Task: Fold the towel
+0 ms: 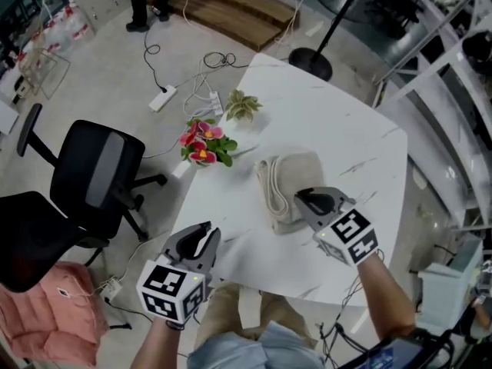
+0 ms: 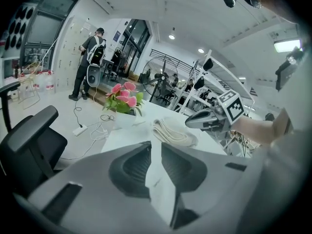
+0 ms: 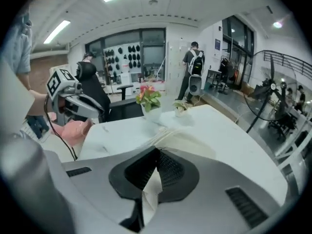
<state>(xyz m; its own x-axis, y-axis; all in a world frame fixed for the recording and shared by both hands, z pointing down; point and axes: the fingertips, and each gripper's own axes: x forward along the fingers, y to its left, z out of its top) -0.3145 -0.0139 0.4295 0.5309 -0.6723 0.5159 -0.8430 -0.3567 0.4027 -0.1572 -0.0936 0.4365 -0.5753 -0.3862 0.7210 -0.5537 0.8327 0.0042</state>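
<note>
Hidden / unclear:
- Head view: right gripper (image 1: 306,199) overlaps the towel's (image 1: 280,177) near-right edge, so the contact pt is covered.
- Right gripper view: towel's near edge runs under the jaw bodies; only the far part shows past the tips. A pale sliver sits in the slot behind the tips. Can't tell if it is cloth or table.
- Left gripper view: own gripper body fills the lower half; frame corners are dark.
- Pink bundle (image 1: 42,310) on the floor is cut off at the frame's bottom-left edge; can't tell what it is.

Towel: folded into a thick pad w/ stacked plies showing on its left side. It lies flat near the middle of the white table (image 1: 342,125), on the near side of the pink flower pot (image 1: 204,146) and the small green plant (image 1: 243,104), apart from both.

Right gripper: jaws together at the tips, tips at the towel's near-right edge, pointing down at it. Can't tell if any ply is caught.

Left gripper (image 1: 201,234): jaws a narrow gap apart, w/ only table surface seen between them. It hovers at the table's near-left edge, well apart from the towel, which lies ahead of it and to the right.

Black chair (image 1: 96,174) stands on the floor left of the table.
</note>
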